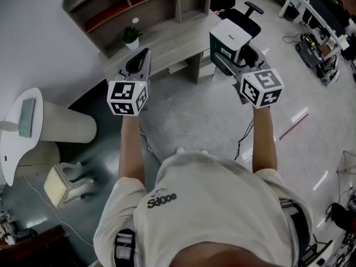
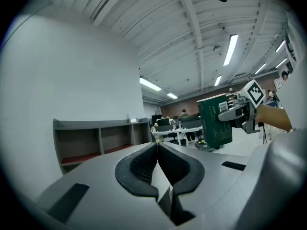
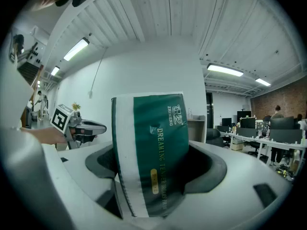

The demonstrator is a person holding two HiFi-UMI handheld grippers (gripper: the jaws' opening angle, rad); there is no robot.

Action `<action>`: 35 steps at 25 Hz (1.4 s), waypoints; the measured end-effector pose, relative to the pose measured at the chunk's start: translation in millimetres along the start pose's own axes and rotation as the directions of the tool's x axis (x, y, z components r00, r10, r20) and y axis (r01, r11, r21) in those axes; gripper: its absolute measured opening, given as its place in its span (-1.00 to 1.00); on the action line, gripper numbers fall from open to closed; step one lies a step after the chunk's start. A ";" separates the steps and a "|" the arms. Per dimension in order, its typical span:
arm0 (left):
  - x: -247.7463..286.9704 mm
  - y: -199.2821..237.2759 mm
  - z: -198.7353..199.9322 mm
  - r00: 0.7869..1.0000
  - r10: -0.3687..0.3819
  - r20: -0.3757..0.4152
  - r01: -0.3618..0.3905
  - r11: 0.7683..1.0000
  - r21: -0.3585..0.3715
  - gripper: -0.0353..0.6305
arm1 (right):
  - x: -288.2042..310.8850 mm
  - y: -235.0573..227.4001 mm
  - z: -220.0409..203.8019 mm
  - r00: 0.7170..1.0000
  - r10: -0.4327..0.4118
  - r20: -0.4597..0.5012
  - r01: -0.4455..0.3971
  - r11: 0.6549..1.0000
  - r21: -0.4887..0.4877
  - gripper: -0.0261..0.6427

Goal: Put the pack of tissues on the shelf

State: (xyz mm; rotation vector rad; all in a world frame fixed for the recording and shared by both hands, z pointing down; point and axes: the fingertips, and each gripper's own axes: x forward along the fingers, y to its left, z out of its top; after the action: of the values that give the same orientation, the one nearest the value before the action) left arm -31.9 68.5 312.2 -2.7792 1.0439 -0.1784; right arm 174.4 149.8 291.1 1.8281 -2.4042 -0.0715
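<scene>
A: Where is the pack, and what has hold of it?

B: We see the pack (image 3: 153,152), green with a white band, clamped in the right gripper (image 1: 236,54). The jaws stand wide because the pack is wide, and both pads press its sides. It is raised in the air, well apart from the shelf (image 1: 139,7), which lies ahead and to the left.

A: Why grip it that way?

B: We judge that the jaws take 1 end so that most of the pack sticks out past them. The free end can then enter a compartment first, with the gripper staying outside.

A: And the other hand?

B: The left gripper (image 2: 157,152) has its jaws closed together with nothing between them. It is held up level with the right one, some way to its left. We think it stays there simply to keep out of the way, since 1 gripper can carry the pack alone.

A: What is in the shelf?

B: It is grey, with open compartments in rows. The ones we can see have reddish floors and look bare, so any of them should take the pack. The upper row is cut off by the edge of the head view, so we cannot speak for it.

A: Anything in the way?

B: A grey desk (image 1: 178,38) stands in front of the shelf, with a small plant (image 1: 132,36) in a white pot on it. The pack will need to pass above both.
</scene>
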 end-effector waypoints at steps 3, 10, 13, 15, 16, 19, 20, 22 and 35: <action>4.6 -8.7 1.2 1.000 -0.005 -0.003 0.005 1.000 0.017 -0.82 | -2.6 -5.7 -1.3 1.000 0.002 0.004 -0.002 1.000 -0.001 0.22; 11.6 -30.6 -0.3 1.000 -0.009 -0.014 0.010 0.999 0.036 -0.82 | -10.1 -21.4 -6.0 1.000 0.009 0.016 -0.009 1.000 0.024 0.22; 15.9 -49.3 1.8 1.000 0.009 -0.024 -0.008 0.999 0.043 -0.82 | -19.5 -38.5 -9.7 0.999 0.025 0.023 -0.026 0.999 0.036 0.22; 11.6 -47.1 -3.6 0.999 0.021 -0.033 -0.020 0.999 0.043 -0.82 | -14.9 -35.7 -13.1 0.999 0.039 0.020 -0.040 0.998 0.042 0.22; 9.1 -42.2 -7.4 0.999 0.028 -0.039 -0.026 0.999 0.039 -0.82 | -9.9 -32.1 -14.4 0.999 0.045 0.016 -0.046 0.998 0.044 0.22; 11.7 -39.3 -13.6 0.998 0.039 -0.053 -0.038 0.999 0.028 -0.82 | -2.5 -34.5 -19.2 0.998 0.062 0.013 -0.063 0.996 0.059 0.22; 14.5 -40.9 -14.6 0.998 0.040 -0.053 -0.039 0.999 0.030 -0.82 | -2.0 -37.9 -21.3 0.998 0.065 0.016 -0.066 0.996 0.062 0.22; 19.1 -36.6 -17.9 0.998 0.045 -0.050 -0.043 0.999 0.031 -0.82 | 5.1 -41.1 -24.8 0.998 0.064 0.021 -0.065 0.996 0.063 0.23; 139.5 82.8 -50.8 0.998 0.042 -0.045 -0.043 0.999 -0.016 -0.82 | 153.2 -101.2 -31.7 0.999 0.023 -0.022 -0.020 0.993 0.117 0.22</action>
State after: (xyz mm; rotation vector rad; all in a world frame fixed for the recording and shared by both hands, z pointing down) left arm 10.7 -90.9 353.0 -2.7771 1.1191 -0.2285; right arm 234.9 -23.8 321.7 1.8386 -2.4599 0.0945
